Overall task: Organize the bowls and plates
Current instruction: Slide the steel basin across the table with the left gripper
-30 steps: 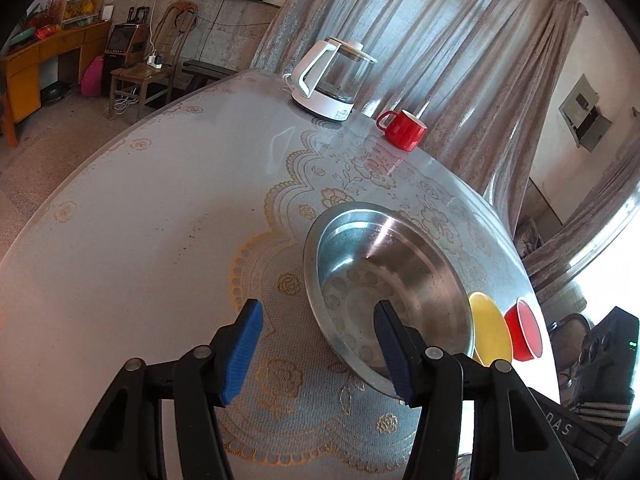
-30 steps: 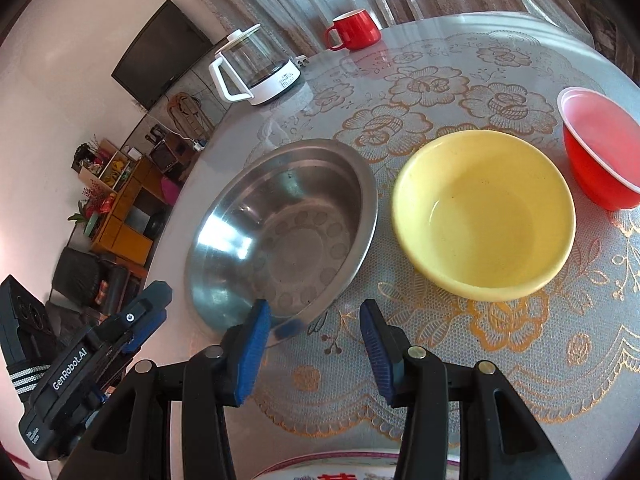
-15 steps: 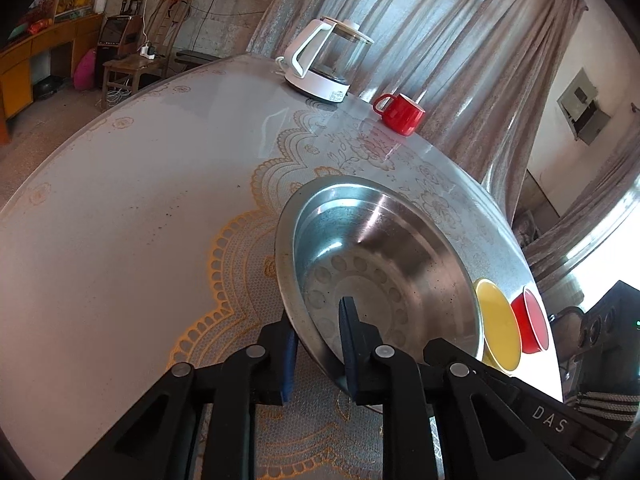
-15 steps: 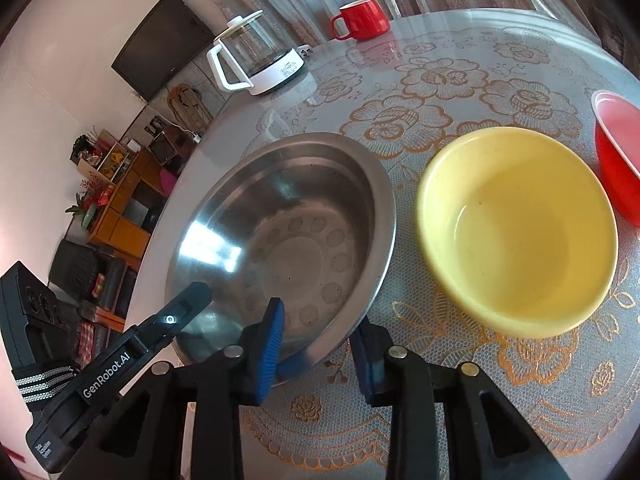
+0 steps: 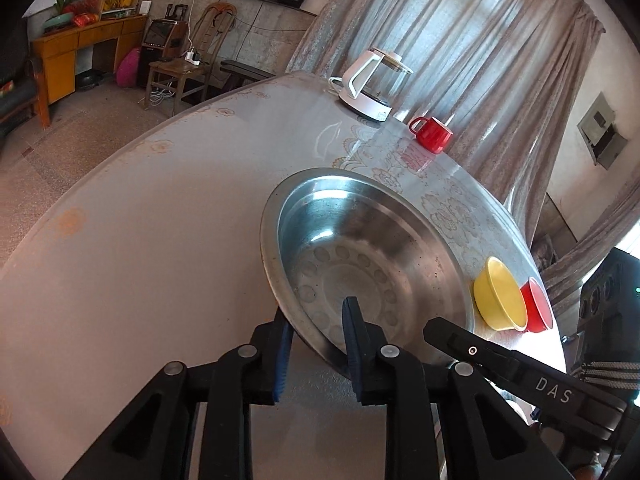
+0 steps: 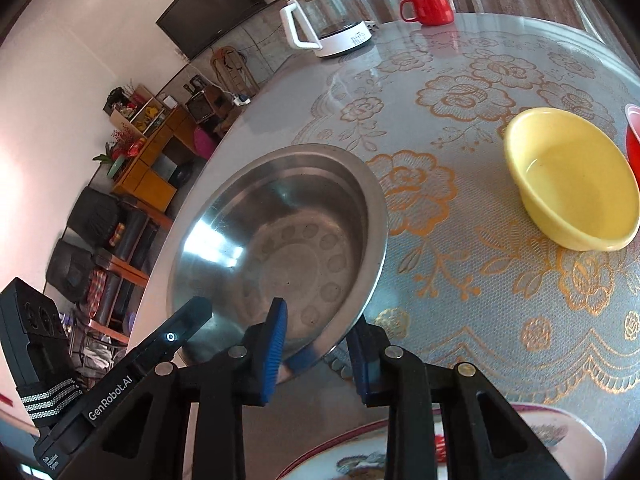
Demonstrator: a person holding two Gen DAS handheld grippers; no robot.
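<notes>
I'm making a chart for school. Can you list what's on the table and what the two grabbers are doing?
big bowl: steel bowl, empty, lifted and tilted
left gripper: shut on the steel bowl's near rim
right gripper: shut on the same rim, beside it
other bowls: yellow bowl, red bowl, side by side
far edge: kettle, red mug
near edge: patterned plate

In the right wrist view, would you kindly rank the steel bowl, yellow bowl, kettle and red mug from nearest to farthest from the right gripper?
1. Steel bowl: its near rim sits between the right gripper fingers.
2. Yellow bowl: right, mid-table.
3. Kettle: far edge, left of centre.
4. Red mug: far edge, right of the kettle; roughly as far, too close to call.
</notes>
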